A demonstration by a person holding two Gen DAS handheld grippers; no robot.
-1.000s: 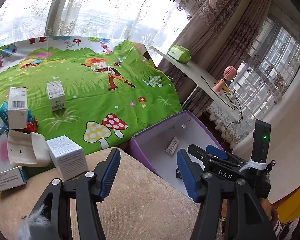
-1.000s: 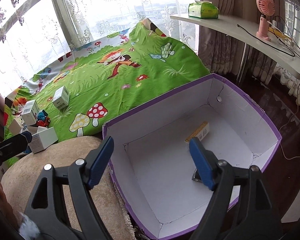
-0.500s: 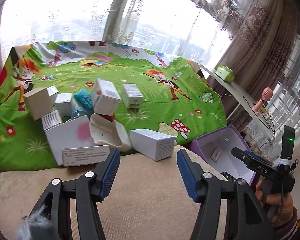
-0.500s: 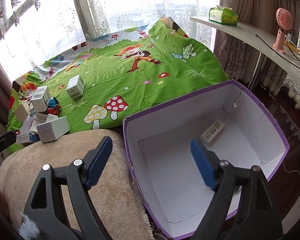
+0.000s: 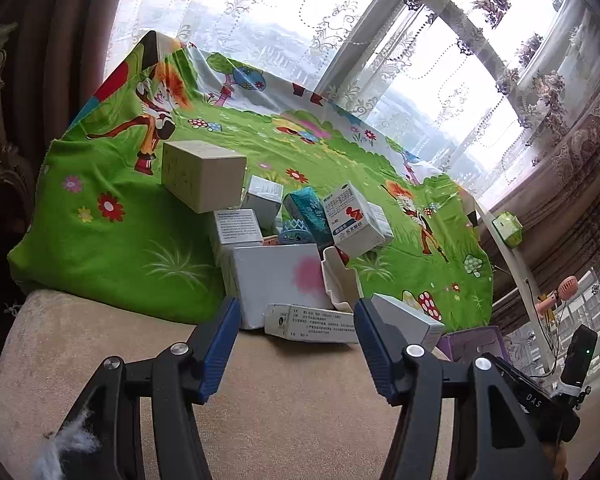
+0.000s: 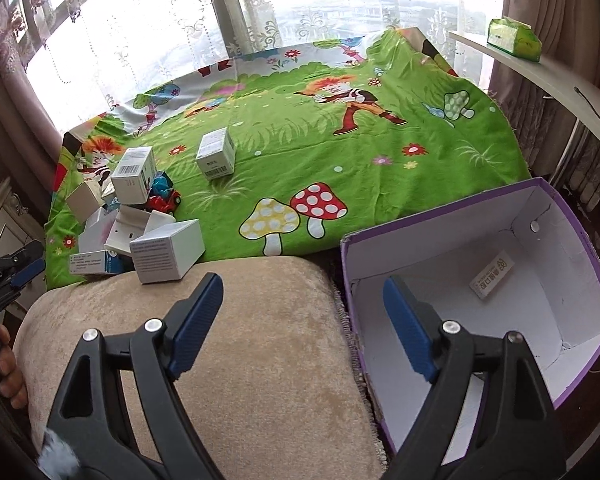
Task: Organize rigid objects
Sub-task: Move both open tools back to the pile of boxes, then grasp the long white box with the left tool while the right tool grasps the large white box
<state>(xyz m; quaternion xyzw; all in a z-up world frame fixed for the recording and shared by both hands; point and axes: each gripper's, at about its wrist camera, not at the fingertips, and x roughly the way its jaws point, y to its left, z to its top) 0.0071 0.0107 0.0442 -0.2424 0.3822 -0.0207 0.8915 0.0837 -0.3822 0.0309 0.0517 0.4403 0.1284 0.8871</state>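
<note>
Both claws stood wide and empty. At the bottom of its frame, the left claw (image 5: 296, 344) faced a long flat carton (image 5: 310, 323) lying just beyond its tips, at the near edge of a heap of small boxes (image 5: 284, 240) mid-frame on the green cartoon cloth (image 5: 100, 240). The right claw (image 6: 300, 328) hung over the beige cushion (image 6: 260, 360), with the purple storage box (image 6: 580, 240) at right, nearly bare but for what seemed a label. The step looked like reaching for a pick; next, the left claw needed to advance and close across the carton's narrow sides.
</note>
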